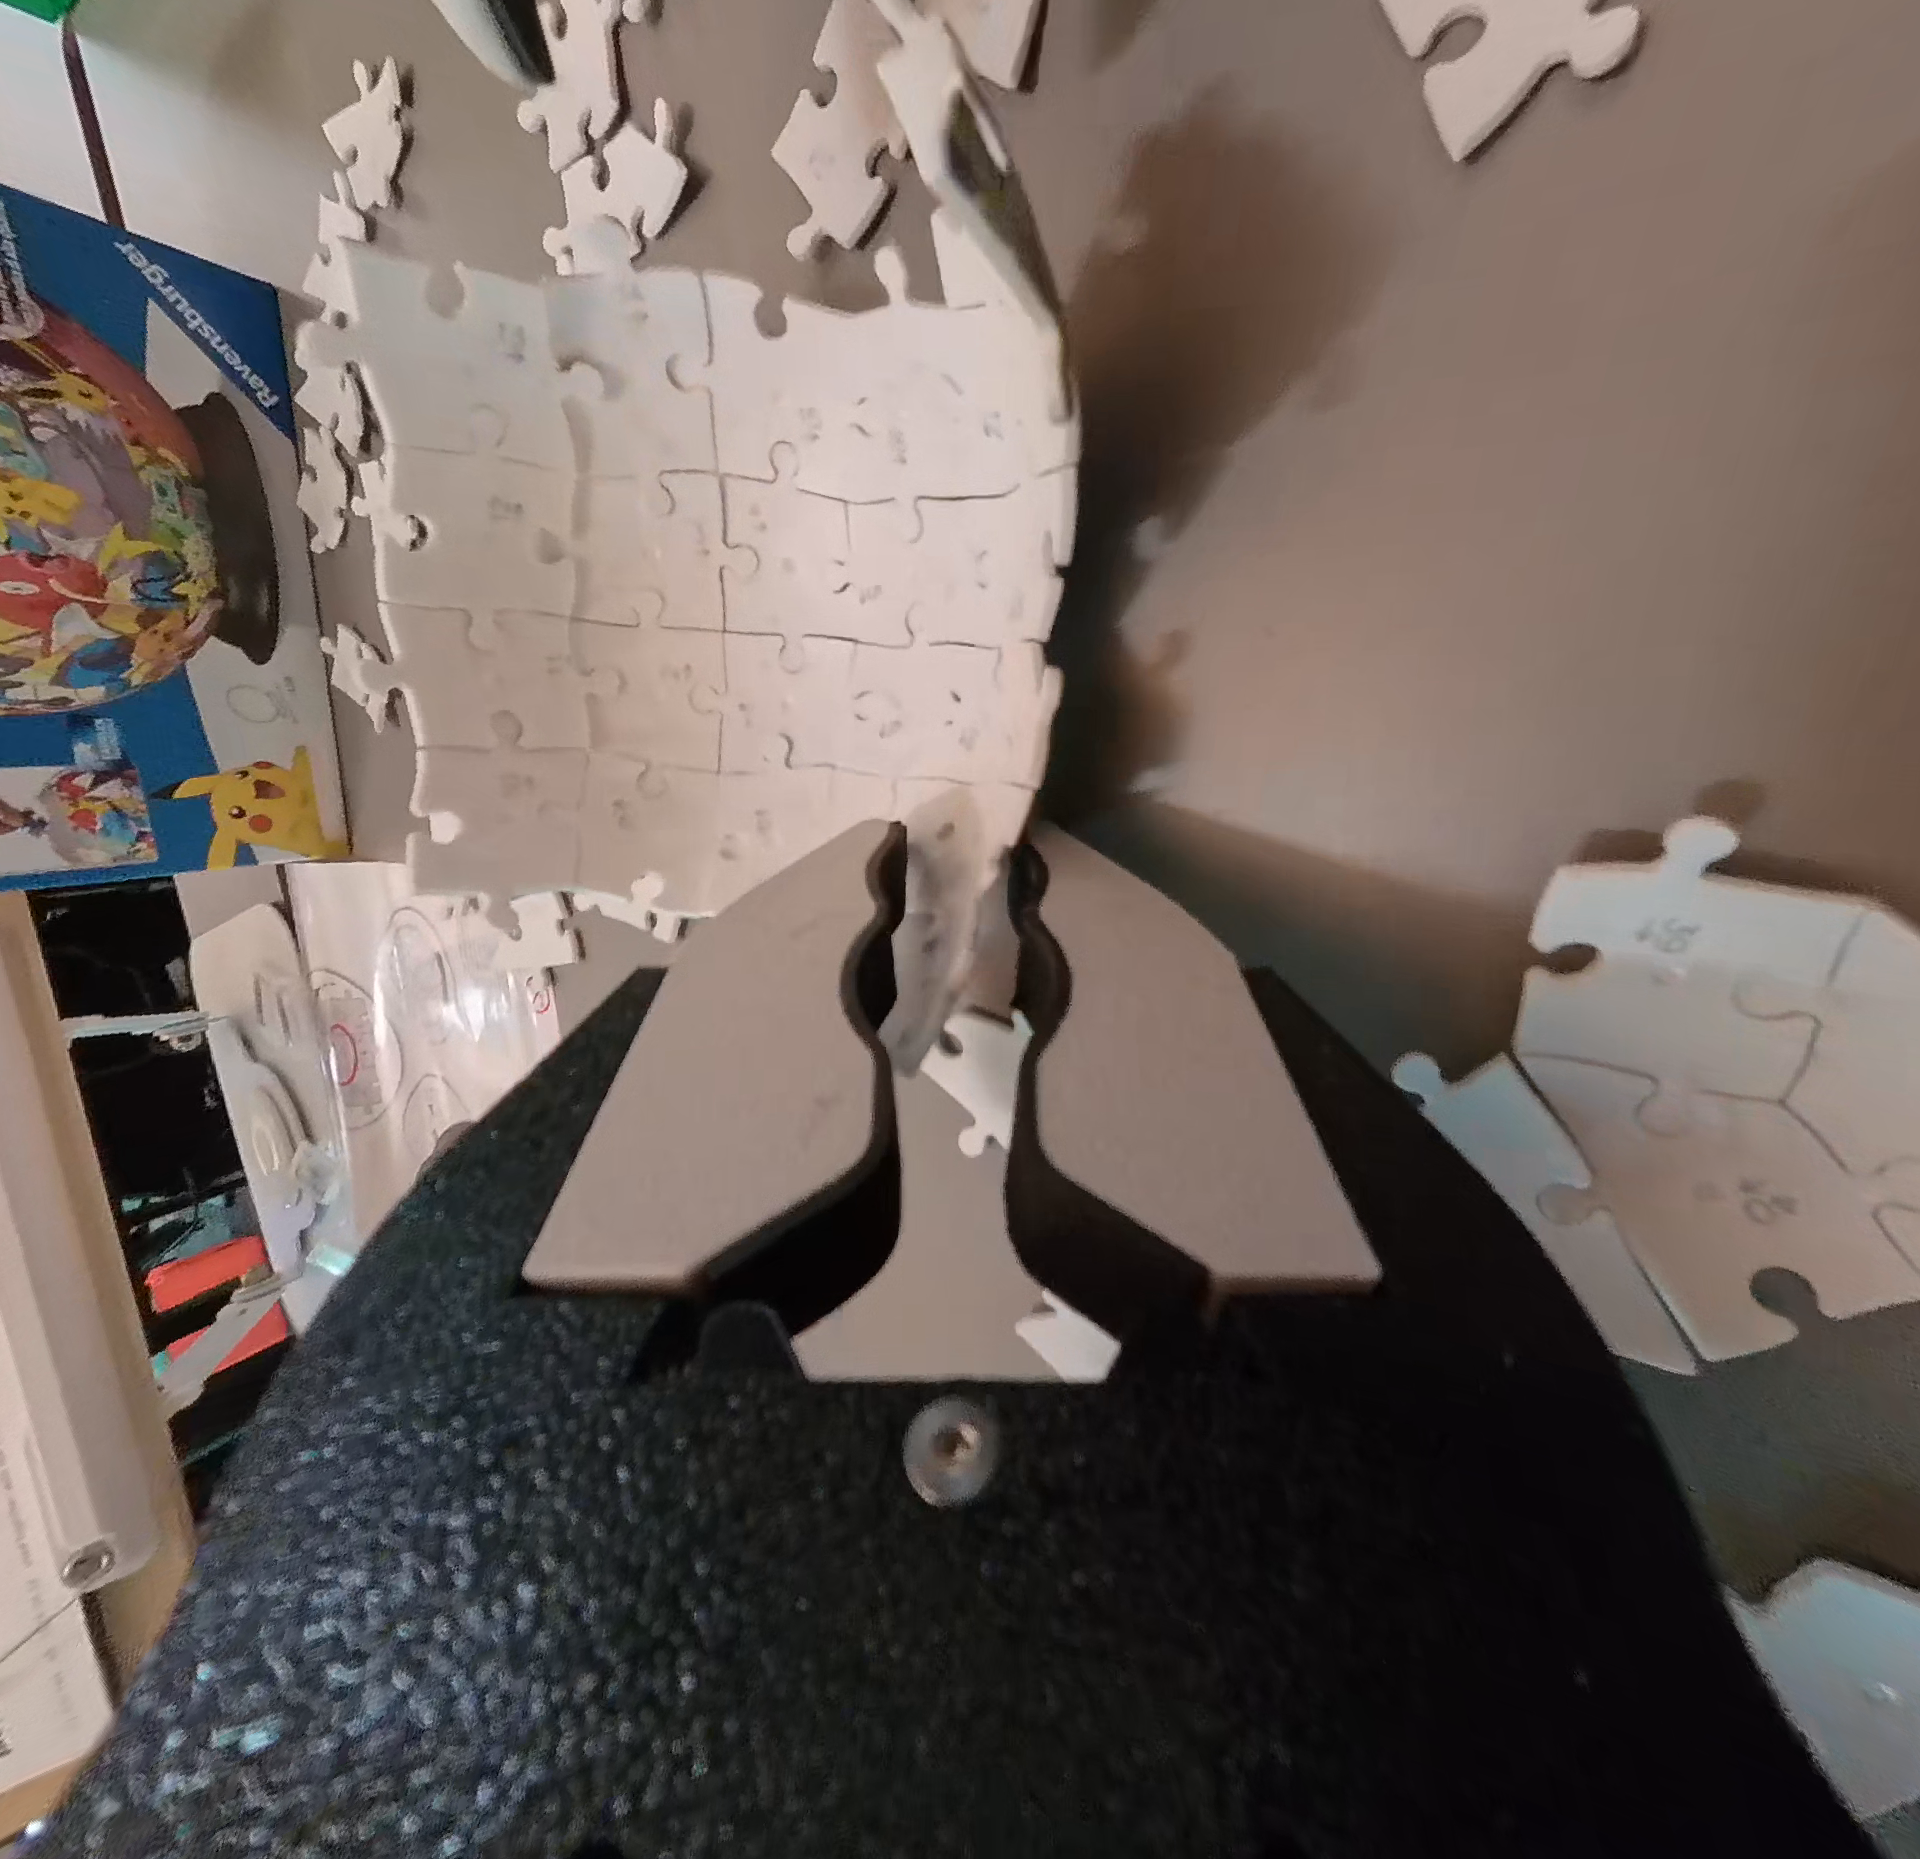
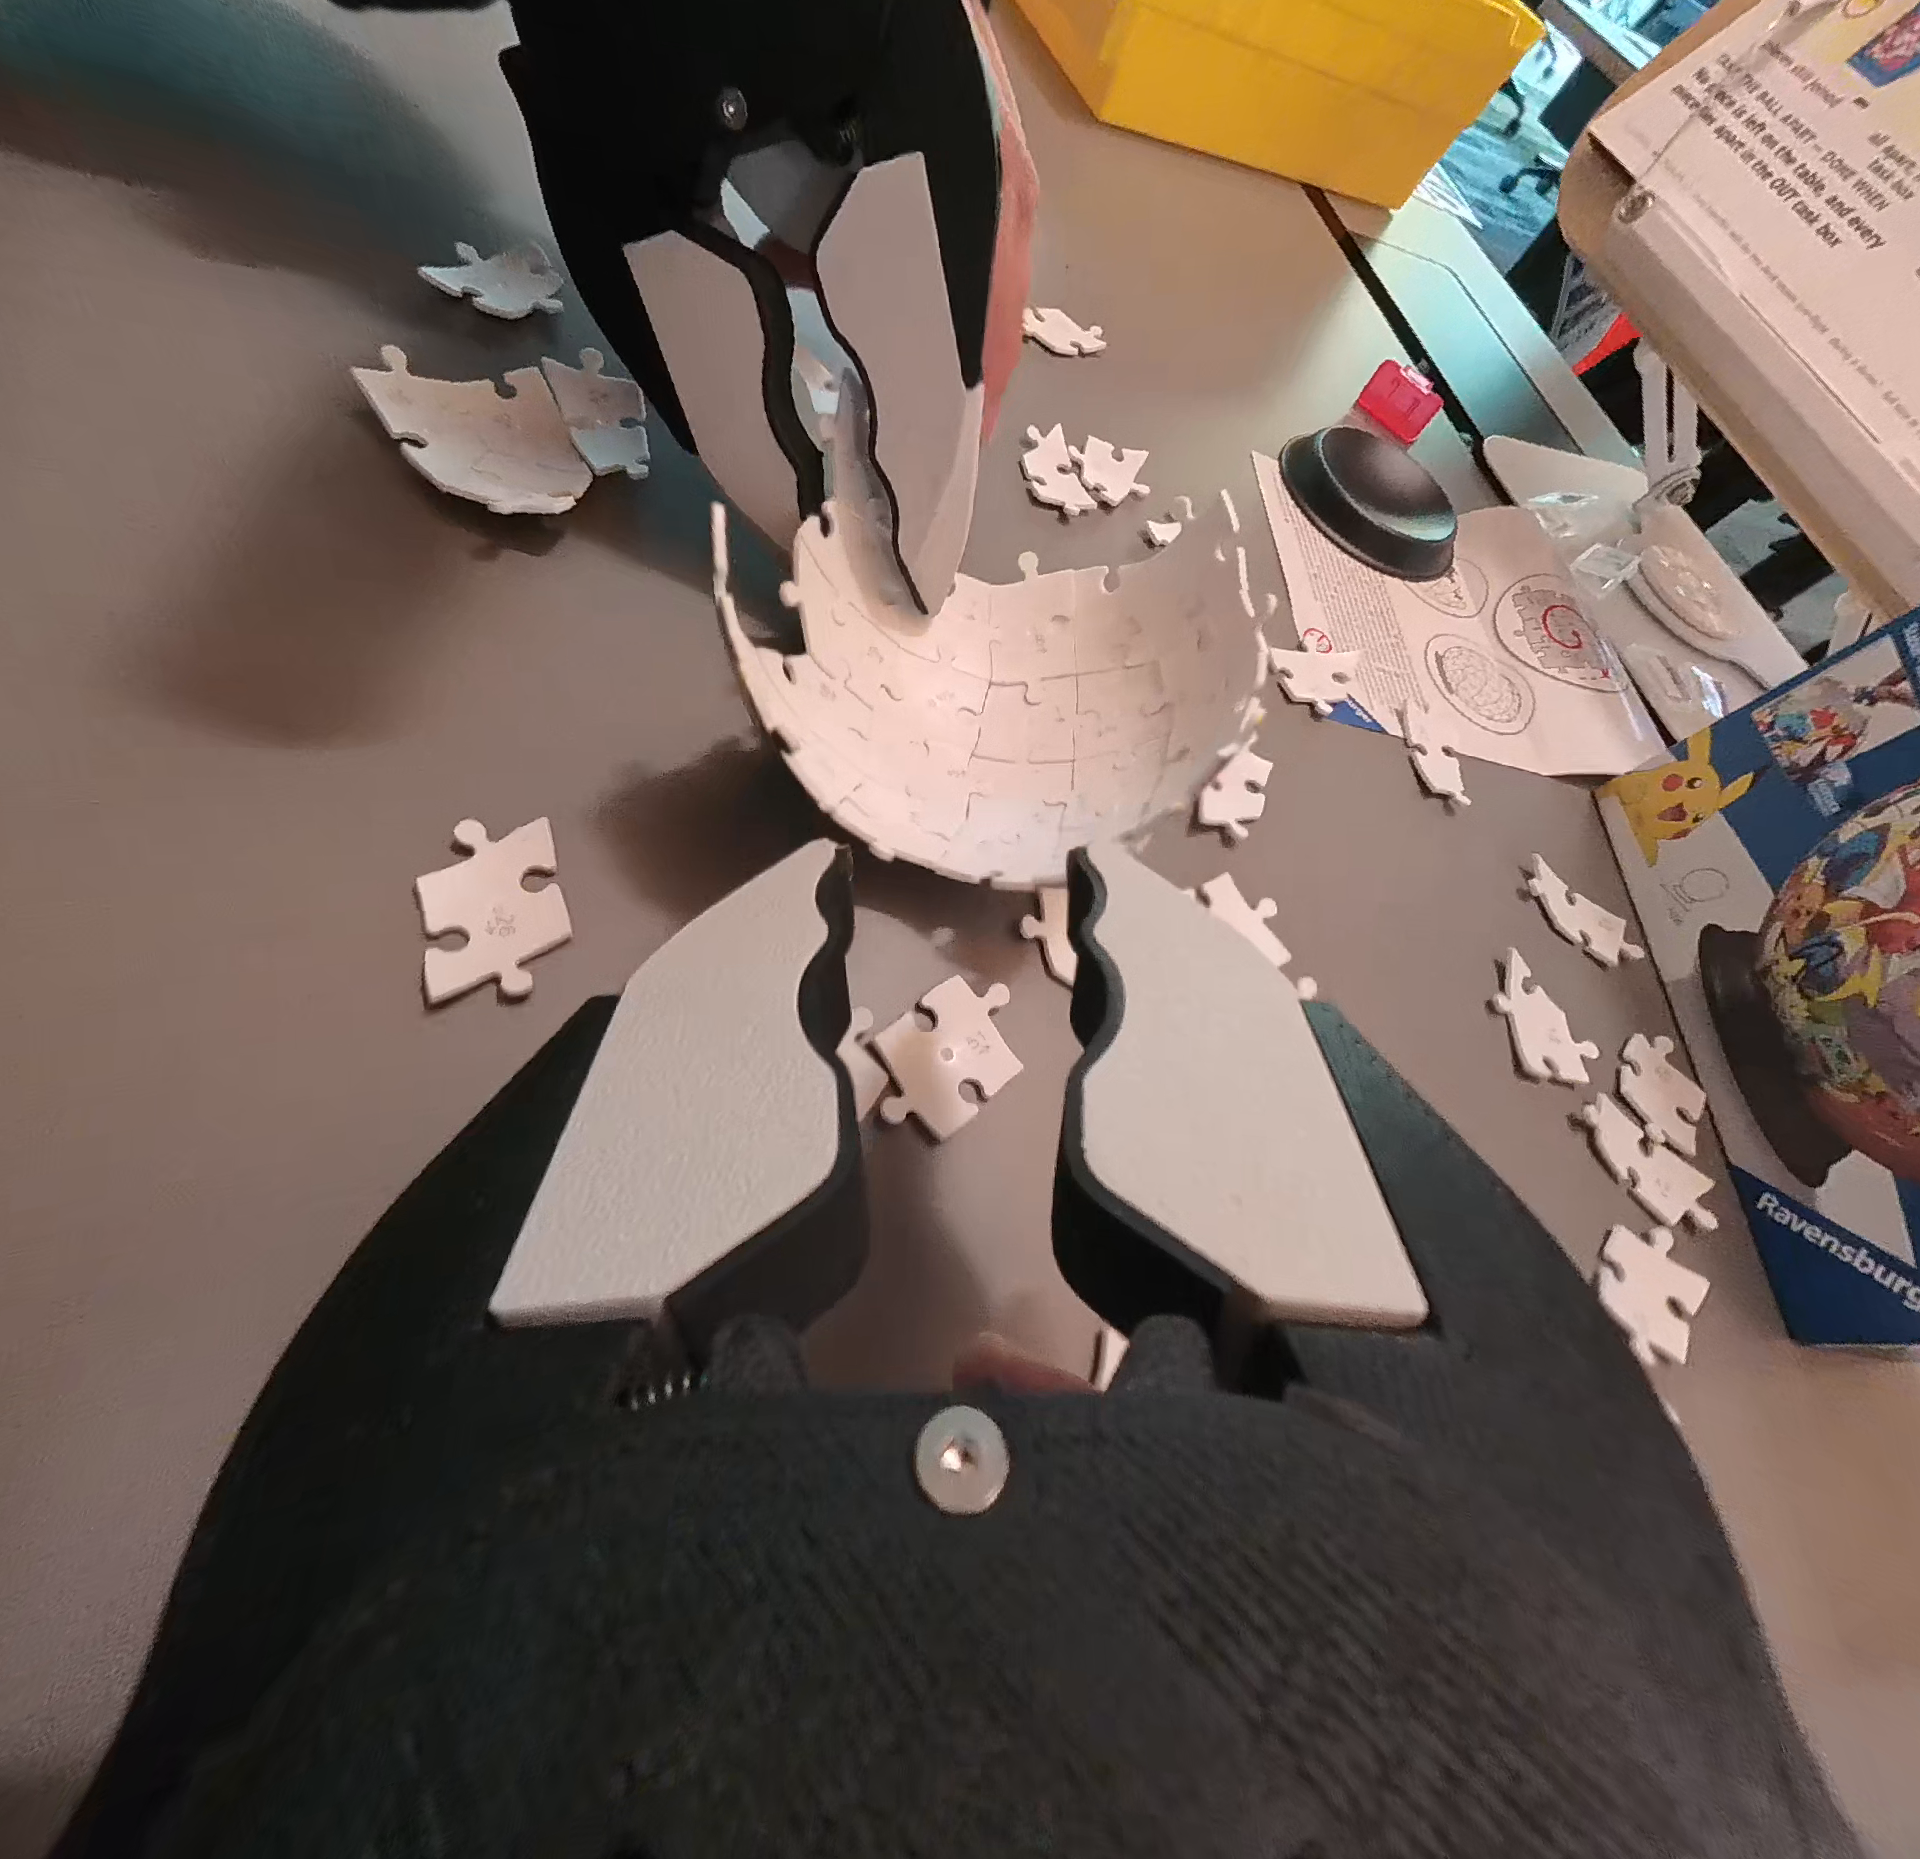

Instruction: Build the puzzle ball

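Note:
The half-built puzzle ball (image 2: 997,708) is a white bowl-shaped shell of joined pieces, open side up, on the grey table (image 2: 260,614). My left gripper (image 2: 868,562) comes in from the far side and is shut on the shell's far-left rim; in the left wrist view the rim sits between its pads (image 1: 961,853) and the shell's inside (image 1: 727,562) fills the middle. My right gripper (image 2: 956,864) is open and empty, its tips just short of the shell's near edge. Loose white pieces (image 2: 945,1056) lie between its fingers on the table.
A joined patch of pieces (image 2: 478,433) lies far left, also showing in the left wrist view (image 1: 1745,1082). Several loose pieces (image 2: 1652,1134) lie at the right by the puzzle box (image 2: 1829,926). A black stand (image 2: 1366,500), an instruction sheet (image 2: 1455,646) and a yellow bin (image 2: 1268,53) stand behind. The gap from one gripper's tips to the other's is roughly 11 cm.

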Demonstrator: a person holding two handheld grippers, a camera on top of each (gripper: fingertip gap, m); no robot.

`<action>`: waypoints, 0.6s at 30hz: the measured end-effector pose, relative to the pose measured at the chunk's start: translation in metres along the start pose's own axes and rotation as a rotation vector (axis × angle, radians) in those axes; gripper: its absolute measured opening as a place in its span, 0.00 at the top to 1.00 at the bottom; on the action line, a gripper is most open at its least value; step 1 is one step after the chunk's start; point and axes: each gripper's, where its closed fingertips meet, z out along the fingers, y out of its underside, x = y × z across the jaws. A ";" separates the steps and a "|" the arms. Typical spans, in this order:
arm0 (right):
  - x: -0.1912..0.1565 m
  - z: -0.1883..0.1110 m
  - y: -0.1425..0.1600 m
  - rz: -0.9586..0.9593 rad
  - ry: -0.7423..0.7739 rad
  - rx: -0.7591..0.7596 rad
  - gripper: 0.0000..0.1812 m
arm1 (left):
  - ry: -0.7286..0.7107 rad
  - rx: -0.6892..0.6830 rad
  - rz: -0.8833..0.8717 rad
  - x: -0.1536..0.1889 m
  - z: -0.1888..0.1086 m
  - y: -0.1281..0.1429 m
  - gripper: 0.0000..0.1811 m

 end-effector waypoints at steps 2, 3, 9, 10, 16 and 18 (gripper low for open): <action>0.002 -0.005 0.003 0.018 0.004 -0.003 0.78 | 0.008 -0.014 -0.007 0.002 -0.002 0.000 0.89; 0.002 -0.007 0.003 0.026 0.006 -0.002 0.78 | 0.015 -0.015 -0.014 0.004 -0.003 -0.001 0.89; 0.000 -0.009 0.012 0.047 0.006 -0.037 0.78 | 0.009 -0.039 -0.035 0.006 -0.011 0.001 0.83; 0.000 -0.007 0.014 0.046 0.008 -0.046 0.78 | 0.011 -0.041 -0.049 0.007 -0.014 0.002 0.82; -0.006 0.003 0.025 0.042 -0.010 -0.112 0.77 | -0.029 0.043 -0.228 0.007 -0.060 0.003 0.76; -0.007 0.002 0.025 0.050 -0.012 -0.109 0.77 | -0.048 0.072 -0.313 0.010 -0.079 0.009 0.76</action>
